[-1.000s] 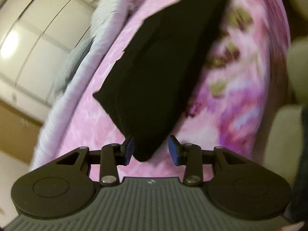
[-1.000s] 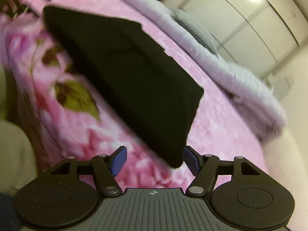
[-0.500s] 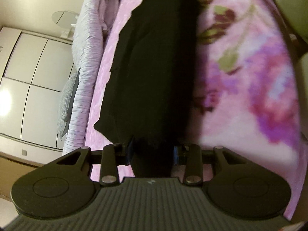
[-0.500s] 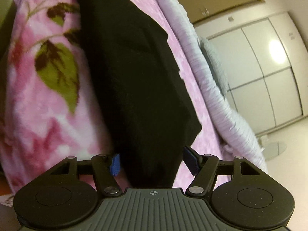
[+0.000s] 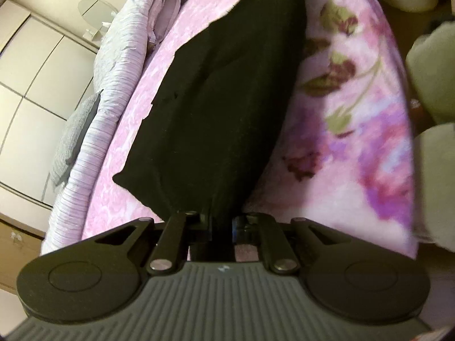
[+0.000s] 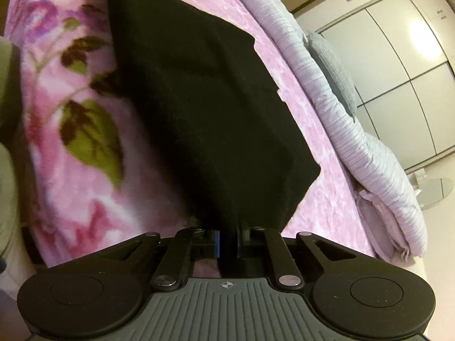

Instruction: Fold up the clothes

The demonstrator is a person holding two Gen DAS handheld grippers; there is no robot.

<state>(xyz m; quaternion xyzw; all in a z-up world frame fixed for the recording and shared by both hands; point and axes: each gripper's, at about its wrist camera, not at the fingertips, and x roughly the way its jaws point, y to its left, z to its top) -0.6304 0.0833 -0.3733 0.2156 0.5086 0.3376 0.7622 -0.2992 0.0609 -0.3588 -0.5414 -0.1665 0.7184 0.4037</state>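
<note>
From the left wrist view, the left gripper [image 5: 221, 227] has a near corner of the black garment [image 5: 227, 91] between its jaws, which are closing down onto the cloth; the pads look pressed into it already. The garment lies spread on the bed, over a pink floral blanket [image 5: 355, 147], running away from the near edge toward the far side, where a pale striped quilt [image 5: 113, 71] is bunched along the bed's far edge with a grey pillow [image 5: 74, 139] beyond it. The right wrist view shows the same piece from its other near corner — the right gripper [image 6: 227, 244] pinches the dark hem, jaws closing on it too, blue pads just showing on either side of the fabric. The black garment [image 6: 199, 99] stretches off toward the opposite corner of the bed, already doubled over by the look of its thick edges. It seems soft, limp and light; it should sag between the two holds unless kept taut. The corners are the sensible places to hold — a grip through all layers, I'd judge, or the lower ones may slip free.
</note>
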